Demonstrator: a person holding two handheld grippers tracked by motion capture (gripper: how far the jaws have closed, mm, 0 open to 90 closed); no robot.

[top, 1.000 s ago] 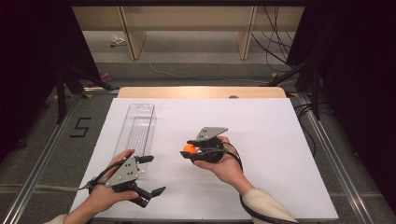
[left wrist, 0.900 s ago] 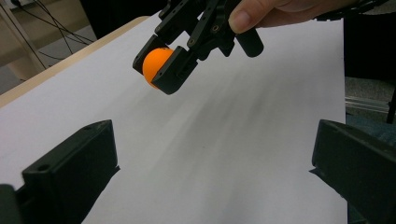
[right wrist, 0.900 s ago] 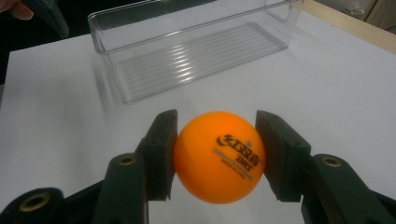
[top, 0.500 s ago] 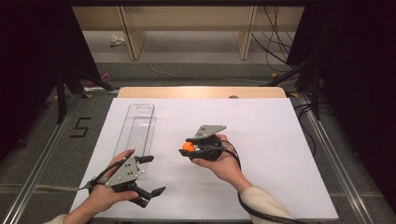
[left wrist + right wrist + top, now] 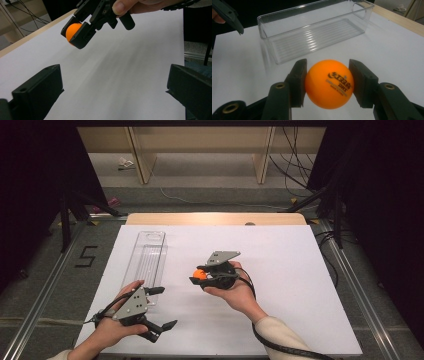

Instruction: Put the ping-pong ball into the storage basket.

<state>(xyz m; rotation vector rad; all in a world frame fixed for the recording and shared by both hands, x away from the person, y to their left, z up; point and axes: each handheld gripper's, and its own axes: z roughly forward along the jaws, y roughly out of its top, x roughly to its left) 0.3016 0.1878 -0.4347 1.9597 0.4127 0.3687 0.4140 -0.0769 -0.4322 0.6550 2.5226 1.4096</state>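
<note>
Since a ball is carried: the work in hand is judged to be moving it to the box.
Ball (image 5: pixel 329 83): orange, printed side up, held off the white table (image 5: pixel 300 270), right of the box.
Right gripper (image 5: pixel 200 275): clenched on the ball, one jaw pressed to each side (grip across the middle, presumably so it cannot roll out).
Left gripper (image 5: pixel 162 307): jaws spread wide, nothing grasped; kept low by the box's near end.
Box (image 5: pixel 145 265): clear, long, empty, open top left unobstructed to receive the ball.
</note>
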